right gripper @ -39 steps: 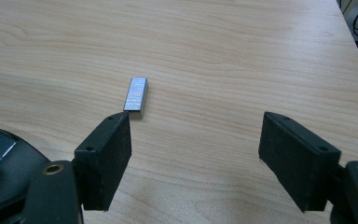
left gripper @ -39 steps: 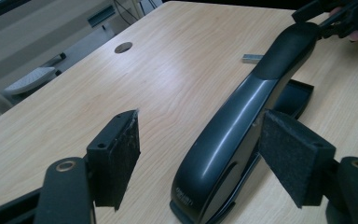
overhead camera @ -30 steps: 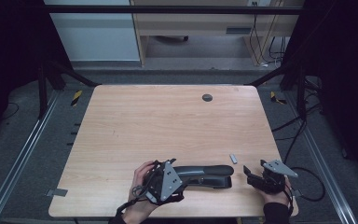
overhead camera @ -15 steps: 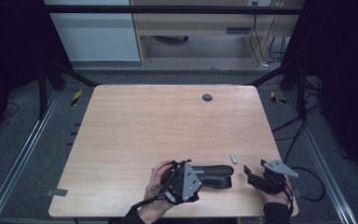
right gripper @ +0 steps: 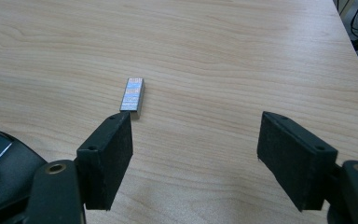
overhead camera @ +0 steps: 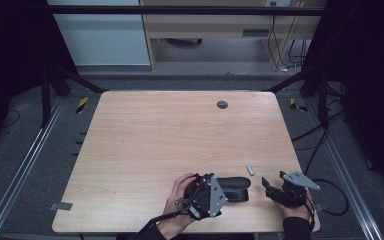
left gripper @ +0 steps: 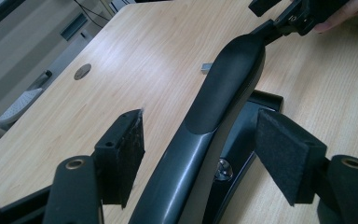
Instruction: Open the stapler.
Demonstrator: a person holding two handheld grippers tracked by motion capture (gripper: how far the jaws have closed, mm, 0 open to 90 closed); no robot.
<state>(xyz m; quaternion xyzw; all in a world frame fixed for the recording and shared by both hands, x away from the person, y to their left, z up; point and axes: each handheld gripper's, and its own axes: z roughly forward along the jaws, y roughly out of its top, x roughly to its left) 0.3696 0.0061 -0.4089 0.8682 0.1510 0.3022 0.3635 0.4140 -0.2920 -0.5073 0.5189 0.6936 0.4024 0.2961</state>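
Since a second ago the left gripper (overhead camera: 207, 195) has slid rightward along the near edge of the wooden table (overhead camera: 180, 135), further over the black stapler (left gripper: 219, 98), while the right gripper (overhead camera: 282, 190) has kept its place near the right corner. In the high view the left hand (overhead camera: 180, 192) and gripper hide much of the stapler's rear. The left jaws stand spread on either side of the stapler without touching it; the right jaws are spread wide over bare wood, the small metal staple strip (right gripper: 133, 95) just beyond one pad.

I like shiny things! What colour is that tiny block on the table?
Silvery metal block, seen best in the right gripper view.
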